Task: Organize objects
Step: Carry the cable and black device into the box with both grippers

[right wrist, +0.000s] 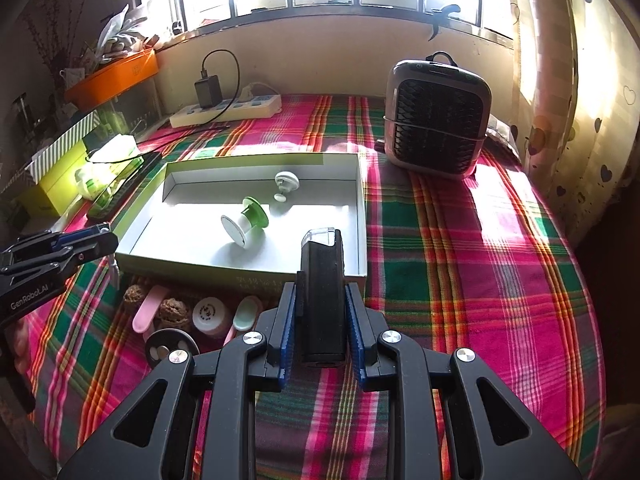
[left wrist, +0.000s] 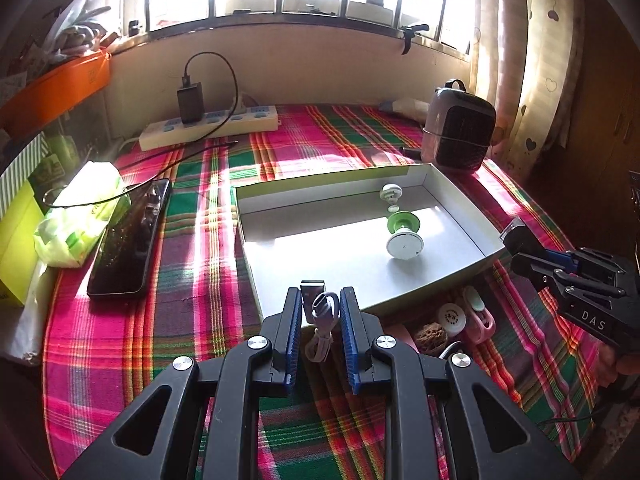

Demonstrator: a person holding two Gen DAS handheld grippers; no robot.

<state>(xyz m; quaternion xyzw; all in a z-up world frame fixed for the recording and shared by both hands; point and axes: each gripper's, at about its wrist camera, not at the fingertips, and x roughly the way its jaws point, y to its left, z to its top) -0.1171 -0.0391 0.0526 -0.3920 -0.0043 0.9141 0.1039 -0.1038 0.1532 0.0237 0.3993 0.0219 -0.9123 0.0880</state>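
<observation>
Right, your left gripper (left wrist: 320, 312) is clamped on a small white USB cable (left wrist: 320, 320), your right gripper (right wrist: 320, 312) on a black device with a clear tip (right wrist: 322, 292), both near the box's (right wrist: 362, 216) front wall. Clear that wall before you drop them, aiming for bare floor beside the green-and-white spool (right wrist: 245, 224). Mind the small bits (right wrist: 208, 314) along the box front.

Plaid-covered table (right wrist: 460, 240) — open box (right wrist: 362, 216), heater (right wrist: 436, 120), power strip (right wrist: 228, 110), phone (left wrist: 128, 240) directly on it.

Black tool (left wrist: 320, 304), blue ribbed pads (left wrist: 294, 340), silver screws
</observation>
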